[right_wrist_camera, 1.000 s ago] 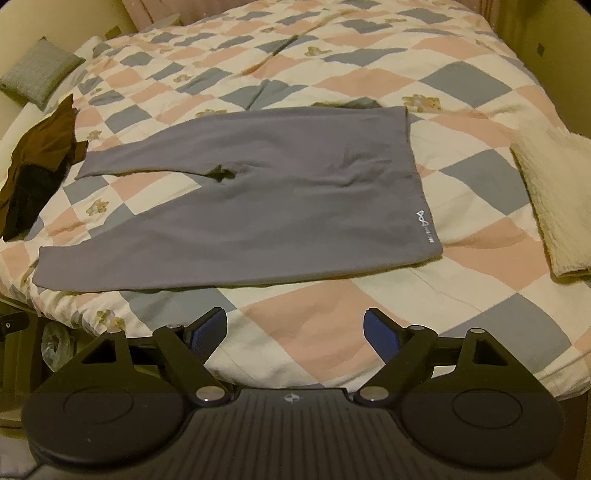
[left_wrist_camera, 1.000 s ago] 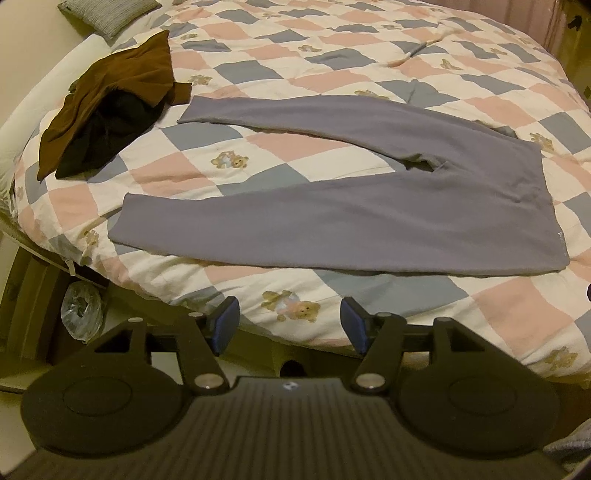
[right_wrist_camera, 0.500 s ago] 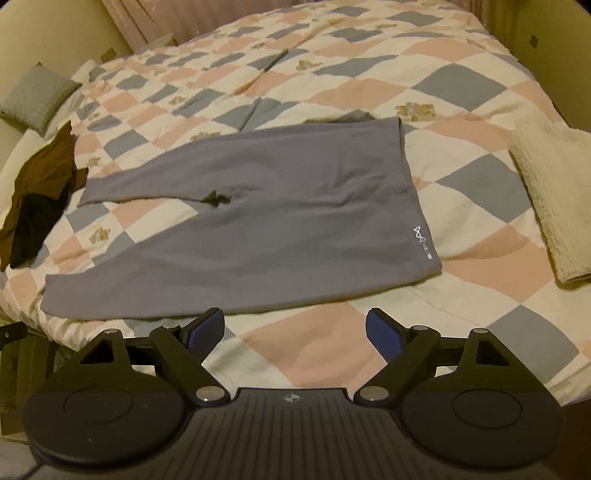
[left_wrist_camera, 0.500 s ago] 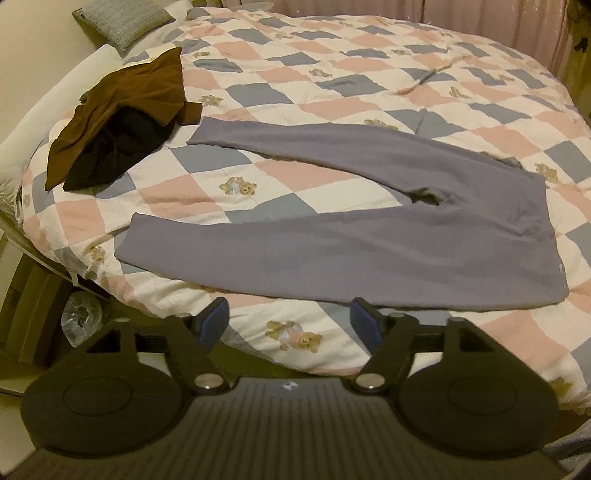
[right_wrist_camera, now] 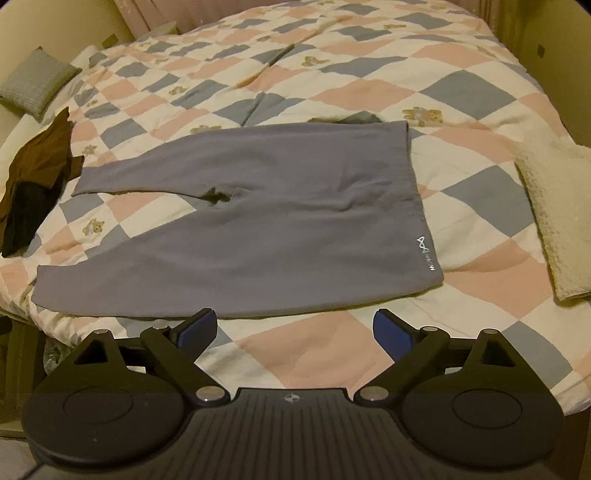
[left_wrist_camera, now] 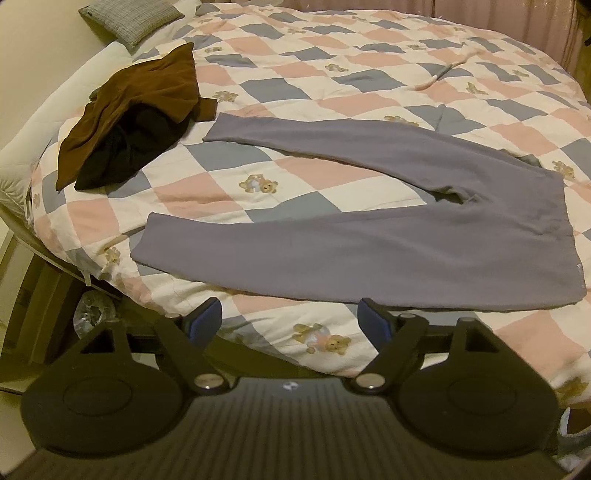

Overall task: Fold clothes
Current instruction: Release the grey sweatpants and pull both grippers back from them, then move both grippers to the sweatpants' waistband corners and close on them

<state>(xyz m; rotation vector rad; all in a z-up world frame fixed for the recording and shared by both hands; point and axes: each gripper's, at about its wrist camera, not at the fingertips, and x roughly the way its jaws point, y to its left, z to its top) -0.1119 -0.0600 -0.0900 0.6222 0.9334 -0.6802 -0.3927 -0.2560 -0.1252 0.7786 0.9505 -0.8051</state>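
Note:
Grey-lilac trousers (left_wrist_camera: 369, 236) lie flat on the checkered quilt, legs spread toward the left, waistband at the right with a small white logo (right_wrist_camera: 428, 254). In the right wrist view the trousers (right_wrist_camera: 258, 229) fill the middle of the bed. My left gripper (left_wrist_camera: 290, 319) hovers over the bed's near edge, just short of the nearer leg; its jaws are opening and nothing is between them. My right gripper (right_wrist_camera: 295, 326) hangs over the quilt just short of the trousers' near edge, by the waist end; its jaws are also opening, with nothing between them.
A brown garment over a black one (left_wrist_camera: 129, 118) is heaped at the left of the bed. A cream fleece blanket (right_wrist_camera: 554, 210) lies at the right. A grey cushion (left_wrist_camera: 129, 14) sits at the far left corner. Below the bed's left edge are a shelf and a plastic bag (left_wrist_camera: 90, 314).
Both grippers' jaws have spread wider. Both views have pulled back a little from the bed, so the trousers sit slightly farther from the fingertips.

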